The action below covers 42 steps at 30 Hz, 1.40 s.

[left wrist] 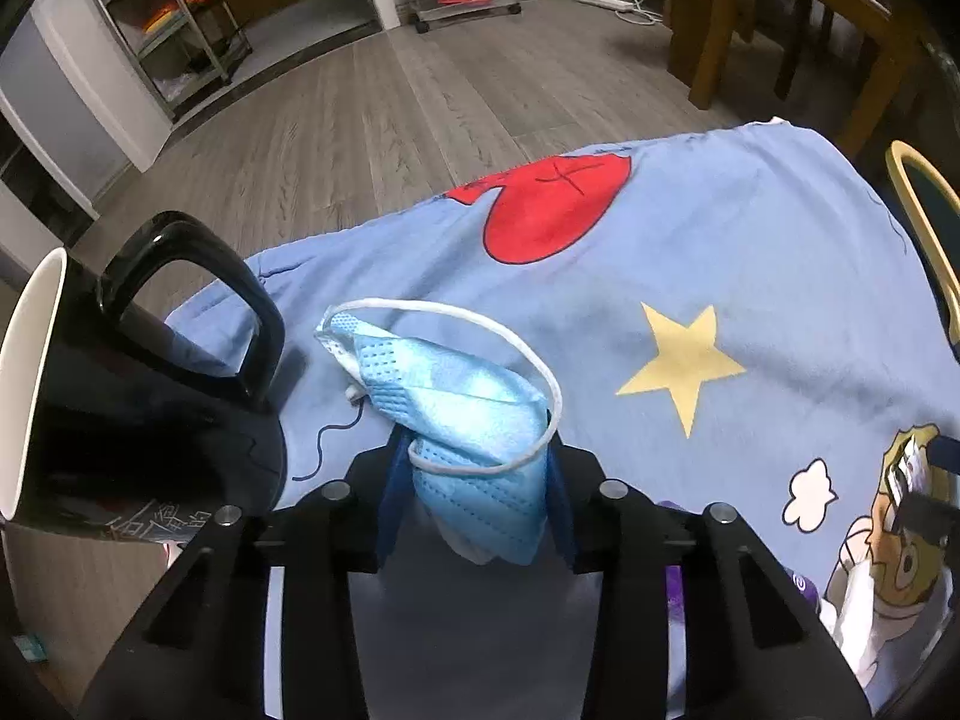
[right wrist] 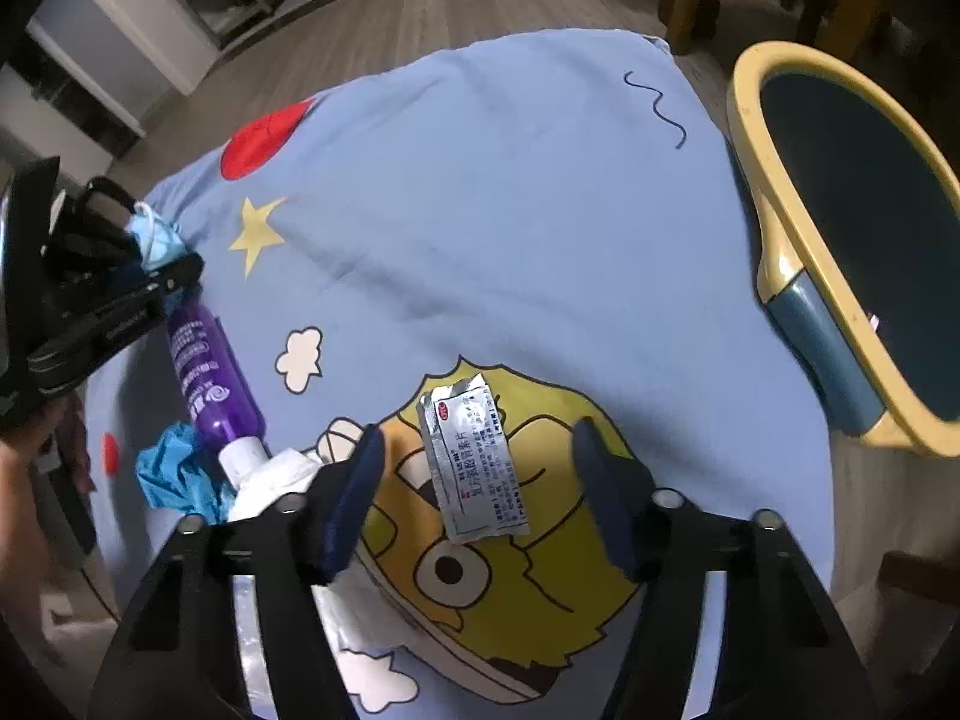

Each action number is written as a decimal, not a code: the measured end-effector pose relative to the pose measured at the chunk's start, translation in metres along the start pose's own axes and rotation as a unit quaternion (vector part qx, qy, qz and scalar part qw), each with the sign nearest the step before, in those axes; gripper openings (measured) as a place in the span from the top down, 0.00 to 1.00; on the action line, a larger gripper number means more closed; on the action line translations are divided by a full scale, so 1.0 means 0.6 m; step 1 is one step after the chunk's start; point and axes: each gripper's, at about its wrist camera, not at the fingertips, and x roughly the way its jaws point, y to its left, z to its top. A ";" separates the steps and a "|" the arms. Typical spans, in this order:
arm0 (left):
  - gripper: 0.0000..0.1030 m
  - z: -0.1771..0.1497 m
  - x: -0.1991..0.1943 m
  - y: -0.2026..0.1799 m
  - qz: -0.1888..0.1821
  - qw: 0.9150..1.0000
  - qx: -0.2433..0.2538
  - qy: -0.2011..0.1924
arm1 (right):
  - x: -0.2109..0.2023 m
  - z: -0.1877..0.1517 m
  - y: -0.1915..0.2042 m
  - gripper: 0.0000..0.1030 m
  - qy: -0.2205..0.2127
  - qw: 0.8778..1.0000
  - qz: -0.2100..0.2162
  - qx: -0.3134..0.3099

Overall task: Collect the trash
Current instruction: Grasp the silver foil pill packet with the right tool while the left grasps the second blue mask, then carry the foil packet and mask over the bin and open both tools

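Note:
My left gripper (left wrist: 477, 480) is shut on a crumpled blue face mask (left wrist: 462, 414) and holds it above the blue cartoon tablecloth (left wrist: 720, 252). The mask (right wrist: 155, 237) and left gripper (right wrist: 150, 276) also show at the left of the right wrist view. My right gripper (right wrist: 480, 474) is open, its pads either side of a silver medicine sachet (right wrist: 474, 459) lying flat on the cloth. A yellow-rimmed bin (right wrist: 780, 108) with a dark inside stands off the table's right edge; its rim (left wrist: 918, 210) shows in the left wrist view.
A black mug (left wrist: 138, 396) with a white inside stands close left of the mask. A purple bottle (right wrist: 210, 372), a crumpled blue wrapper (right wrist: 174, 474) and white tissue (right wrist: 276, 480) lie left of my right gripper. Wooden floor, shelves and a wooden table lie beyond.

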 end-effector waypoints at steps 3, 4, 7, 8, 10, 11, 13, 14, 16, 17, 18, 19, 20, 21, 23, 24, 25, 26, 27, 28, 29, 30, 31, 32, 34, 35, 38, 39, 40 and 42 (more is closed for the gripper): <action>0.69 0.000 -0.007 0.001 -0.006 1.000 -0.003 -0.005 | -0.001 0.000 0.002 0.75 0.002 1.000 -0.015 -0.015; 0.70 0.000 -0.010 0.002 -0.008 1.000 -0.003 -0.007 | -0.002 -0.002 0.002 0.76 0.003 1.000 -0.015 -0.015; 0.71 0.004 -0.020 -0.001 -0.014 1.000 0.002 -0.019 | -0.004 -0.002 0.000 0.76 0.003 1.000 -0.016 -0.013; 0.72 0.006 -0.024 -0.003 -0.016 1.000 0.004 -0.023 | -0.006 -0.002 0.000 0.76 0.003 1.000 -0.016 -0.013; 0.72 0.010 -0.031 -0.008 -0.018 0.999 0.008 -0.031 | -0.008 0.000 0.002 0.76 -0.002 1.000 -0.013 -0.012; 0.73 0.011 -0.035 -0.010 -0.019 0.999 0.012 -0.035 | -0.010 0.000 0.002 0.76 -0.004 1.000 -0.012 -0.011; 0.74 0.014 -0.041 -0.016 -0.021 0.999 0.014 -0.039 | -0.014 0.001 0.001 0.76 -0.010 1.000 -0.010 -0.007; 0.75 0.015 -0.044 -0.018 -0.024 0.999 0.015 -0.042 | -0.018 0.001 -0.002 0.76 -0.013 1.000 -0.007 -0.004; 0.75 0.019 -0.055 -0.020 -0.031 0.998 0.014 -0.048 | -0.031 0.000 -0.009 0.76 -0.020 1.000 0.002 0.002; 0.75 0.020 -0.062 -0.021 -0.035 0.998 0.013 -0.052 | -0.039 0.002 -0.015 0.76 -0.027 1.000 0.007 0.009; 0.75 0.022 -0.072 -0.021 -0.040 0.997 0.011 -0.058 | -0.047 0.003 -0.022 0.76 -0.033 0.999 0.012 0.018; 0.75 0.023 -0.080 -0.021 -0.045 0.997 0.008 -0.063 | -0.053 0.004 -0.031 0.76 -0.037 0.999 0.017 0.029; 0.75 0.025 -0.092 -0.021 -0.051 0.996 0.005 -0.069 | -0.058 0.004 -0.039 0.76 -0.040 0.998 0.022 0.039; 0.75 0.026 -0.101 -0.022 -0.055 0.996 0.005 -0.074 | -0.065 0.004 -0.051 0.76 -0.045 0.997 0.032 0.054; 0.75 0.023 -0.117 -0.026 -0.059 0.995 0.008 -0.083 | -0.076 0.003 -0.065 0.76 -0.054 0.995 0.040 0.076; 0.76 0.021 -0.126 -0.026 -0.064 0.994 0.009 -0.086 | -0.083 0.003 -0.076 0.76 -0.058 0.993 0.044 0.089; 0.76 0.017 -0.134 -0.026 -0.072 0.994 0.008 -0.087 | -0.089 0.001 -0.087 0.76 -0.062 0.992 0.049 0.102; 0.76 0.013 -0.143 -0.027 -0.075 0.993 0.011 -0.090 | -0.092 0.000 -0.094 0.76 -0.064 0.990 0.052 0.110; 0.76 0.010 -0.148 -0.026 -0.075 0.993 0.013 -0.093 | -0.096 -0.002 -0.103 0.76 -0.067 0.989 0.056 0.121; 0.76 0.006 -0.155 -0.023 -0.079 0.992 0.012 -0.095 | -0.100 -0.003 -0.108 0.76 -0.068 0.988 0.058 0.129; 0.76 0.004 -0.158 -0.020 -0.082 0.992 0.010 -0.094 | -0.105 -0.005 -0.116 0.76 -0.071 0.986 0.061 0.140; 0.76 0.001 -0.161 -0.013 -0.085 0.992 0.005 -0.094 | -0.108 -0.007 -0.119 0.76 -0.073 0.985 0.064 0.146; 0.76 0.000 -0.164 -0.009 -0.086 0.992 0.001 -0.095 | -0.110 -0.006 -0.118 0.76 -0.075 0.984 0.067 0.150; 0.76 -0.002 -0.168 -0.001 -0.093 0.991 -0.007 -0.095 | -0.109 -0.005 -0.115 0.76 -0.077 0.983 0.068 0.151; 0.76 0.000 -0.175 0.004 -0.104 0.990 -0.016 -0.096 | -0.117 -0.004 -0.112 0.76 -0.082 0.982 0.071 0.152; 0.76 0.002 -0.182 0.006 -0.111 0.989 -0.020 -0.098 | -0.123 -0.001 -0.109 0.76 -0.085 0.983 0.071 0.149; 0.76 0.006 -0.197 0.005 -0.120 0.987 -0.021 -0.105 | -0.154 0.010 -0.104 0.76 -0.095 0.985 0.056 0.130; 0.76 0.009 -0.206 -0.001 -0.123 0.986 -0.017 -0.109 | -0.167 0.015 -0.101 0.76 -0.098 0.987 0.051 0.118; 0.76 0.011 -0.215 -0.009 -0.126 0.986 -0.011 -0.113 | -0.180 0.020 -0.099 0.76 -0.102 0.988 0.047 0.106; 0.76 0.016 -0.230 -0.029 -0.127 0.985 0.006 -0.121 | -0.219 0.034 -0.101 0.76 -0.117 0.989 0.042 0.083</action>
